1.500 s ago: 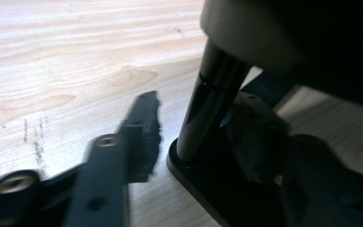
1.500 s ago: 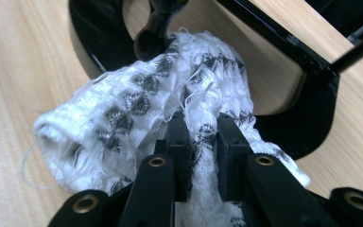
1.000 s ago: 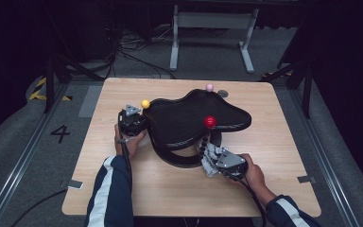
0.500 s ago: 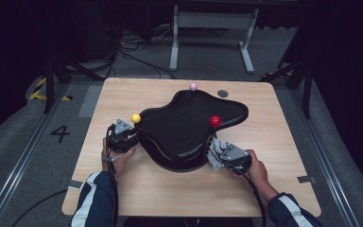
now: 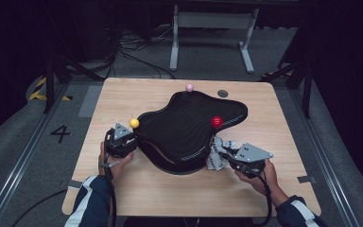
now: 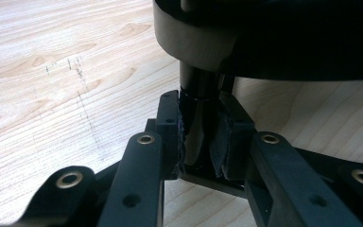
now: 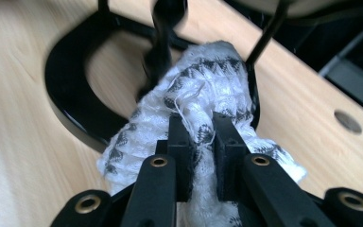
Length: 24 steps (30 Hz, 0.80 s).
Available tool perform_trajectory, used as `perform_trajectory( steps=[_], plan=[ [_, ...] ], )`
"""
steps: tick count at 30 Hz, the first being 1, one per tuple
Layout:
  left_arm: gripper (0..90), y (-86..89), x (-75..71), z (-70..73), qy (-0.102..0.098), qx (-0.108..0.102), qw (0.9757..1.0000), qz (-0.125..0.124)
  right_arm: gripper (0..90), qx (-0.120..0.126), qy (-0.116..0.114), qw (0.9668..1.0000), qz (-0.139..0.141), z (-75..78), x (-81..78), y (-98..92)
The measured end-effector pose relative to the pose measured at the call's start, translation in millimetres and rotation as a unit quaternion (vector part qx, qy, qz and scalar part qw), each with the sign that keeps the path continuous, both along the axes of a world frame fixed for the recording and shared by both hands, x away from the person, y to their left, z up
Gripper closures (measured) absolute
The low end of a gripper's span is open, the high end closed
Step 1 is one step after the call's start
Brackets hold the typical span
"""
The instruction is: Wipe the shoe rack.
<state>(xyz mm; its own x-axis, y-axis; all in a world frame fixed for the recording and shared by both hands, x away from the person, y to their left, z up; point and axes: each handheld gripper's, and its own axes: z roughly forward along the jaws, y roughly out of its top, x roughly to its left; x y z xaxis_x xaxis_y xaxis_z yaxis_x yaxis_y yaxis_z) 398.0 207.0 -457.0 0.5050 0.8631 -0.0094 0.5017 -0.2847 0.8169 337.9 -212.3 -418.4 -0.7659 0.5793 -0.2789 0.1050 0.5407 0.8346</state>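
Squeezing tight on a white cloth (image 7: 203, 94) with grey zigzag marks, the right gripper (image 7: 196, 132) has both pads pressed into the soft knit, and a loose thread hangs between them. In the high view the right gripper (image 5: 224, 152) sits near the front right of the desk (image 5: 274, 123), with the cloth (image 5: 216, 153) bunched at its tip, just beside the big black thing. A hand (image 5: 260, 172) holds it from behind, and a cable runs back along the sleeve. The cloth lies against a thin black wire frame (image 7: 71, 94) that curves over the wood like a loop. The left gripper (image 6: 196, 137) is clamped on a black round post (image 6: 196, 113) that stands under the black thing, with a pad pushed against each side of it. In the high view the left gripper (image 5: 131, 141) is at the left edge of the black thing, held by the other hand (image 5: 113, 158), with a grey three-cornered plate on top. The black thing is a wide, wavy stand (image 5: 189, 130) with fine ribs on its top, and it rests in the middle of the desk. A yellow ball (image 5: 134, 123) sits at its left edge, close to the left gripper. A red ball (image 5: 216, 122) sits on its right part, near the cloth. A pink ball (image 5: 189, 87) sits at its far edge.
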Motion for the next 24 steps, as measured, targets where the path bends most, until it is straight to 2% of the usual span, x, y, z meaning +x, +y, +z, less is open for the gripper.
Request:
perform_trajectory(
  steps=[4, 7, 8, 12, 18, 21, 24],
  plan=[
    [74.3, 1.0, -1.0, -0.3, -0.001, -0.001, 1.0000, -0.003, 80.7, 0.027, -0.027, 0.9992, 0.014, 16.0, -8.8, -1.9],
    [74.2, 2.0, -1.8, -0.2, 0.000, 0.001, 1.0000, -0.004, 80.6, 0.049, -0.036, 0.9980, 0.017, 22.9, -13.6, -2.5],
    [74.2, 1.8, -1.8, -0.4, -0.001, -0.001, 1.0000, -0.004, 80.5, 0.055, -0.037, 0.9975, 0.026, 23.8, -15.1, -1.9],
    [74.2, 2.1, -3.0, -0.9, -0.002, -0.002, 1.0000, -0.003, 80.4, 0.039, -0.030, 0.9981, 0.037, 14.4, -14.9, 7.2],
    [74.0, 3.8, -5.2, -1.4, 0.001, -0.009, 1.0000, -0.001, 80.2, 0.016, -0.020, 0.9992, 0.031, -3.1, -6.8, 13.7],
    [74.0, 5.1, -8.2, -2.5, -0.003, -0.009, 0.9999, -0.002, 80.2, -0.016, -0.008, 0.9995, 0.026, -15.0, -4.8, 17.0],
    [74.0, 5.9, -11.1, -2.3, -0.001, -0.010, 0.9999, -0.003, 80.1, -0.054, 0.000, 0.9983, 0.023, -26.9, -3.7, 22.1]
  ],
)
